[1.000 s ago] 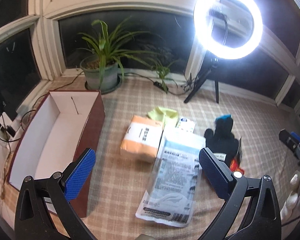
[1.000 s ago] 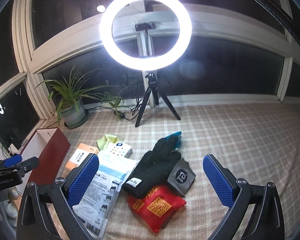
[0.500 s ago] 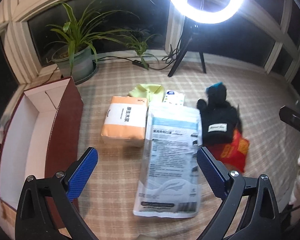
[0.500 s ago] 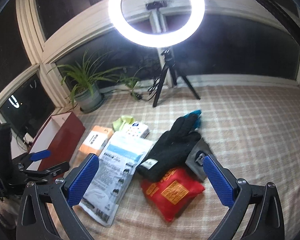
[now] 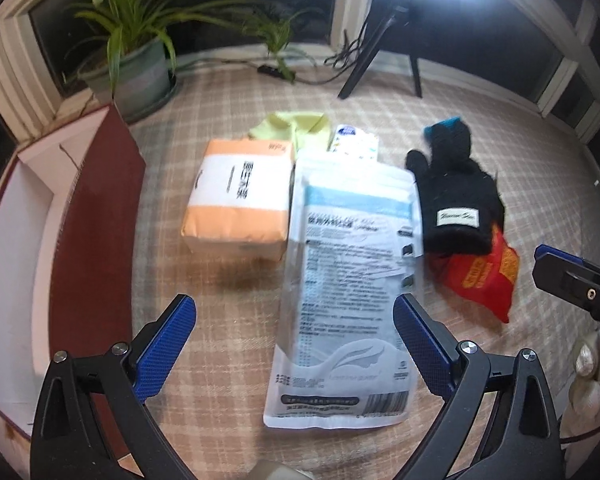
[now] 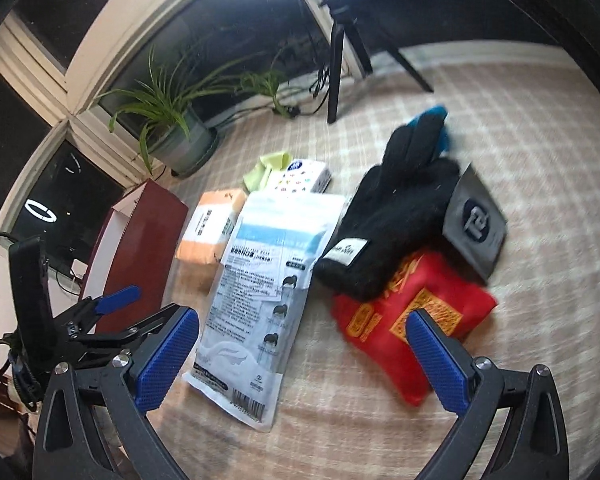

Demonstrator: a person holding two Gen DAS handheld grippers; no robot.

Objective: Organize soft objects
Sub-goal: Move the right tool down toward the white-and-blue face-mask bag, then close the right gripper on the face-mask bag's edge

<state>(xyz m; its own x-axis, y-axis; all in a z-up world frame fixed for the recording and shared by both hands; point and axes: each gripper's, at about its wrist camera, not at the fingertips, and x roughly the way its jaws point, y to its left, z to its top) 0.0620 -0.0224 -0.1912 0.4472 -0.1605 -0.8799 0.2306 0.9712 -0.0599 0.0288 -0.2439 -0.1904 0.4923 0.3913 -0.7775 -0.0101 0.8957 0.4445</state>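
Both hand-held grippers have dropped closer to the pile over the last second, and both stand wide apart with nothing between their blue pads. Left hand-held gripper point(image 5: 294, 334) now frames the lower half of the white mask packet point(image 5: 350, 280), which lies flat on the checked cloth point(image 5: 236, 316) with its barcode end nearest the camera; a second ago it looked across the whole spread from farther back. Right hand-held gripper point(image 6: 300, 344) has tilted down likewise, so that the red pouch point(image 6: 412, 320) sits just ahead of its right pad and the black glove point(image 6: 388, 216) lies over the pouch's far end. Beyond the packet, the orange tissue pack point(image 5: 238, 200) rests beside it toward the cloth's left edge, with the yellow cloth point(image 5: 292, 130) and a small white tissue pack point(image 5: 354, 142) behind. At that left edge stands the open red box point(image 5: 80, 240), its white inside showing nothing in it. None of the soft things has shifted; only the grippers moved. My reading is that the approach is ending and a first pick is near, probably the mask packet for the left side, with the box as the likely destination.
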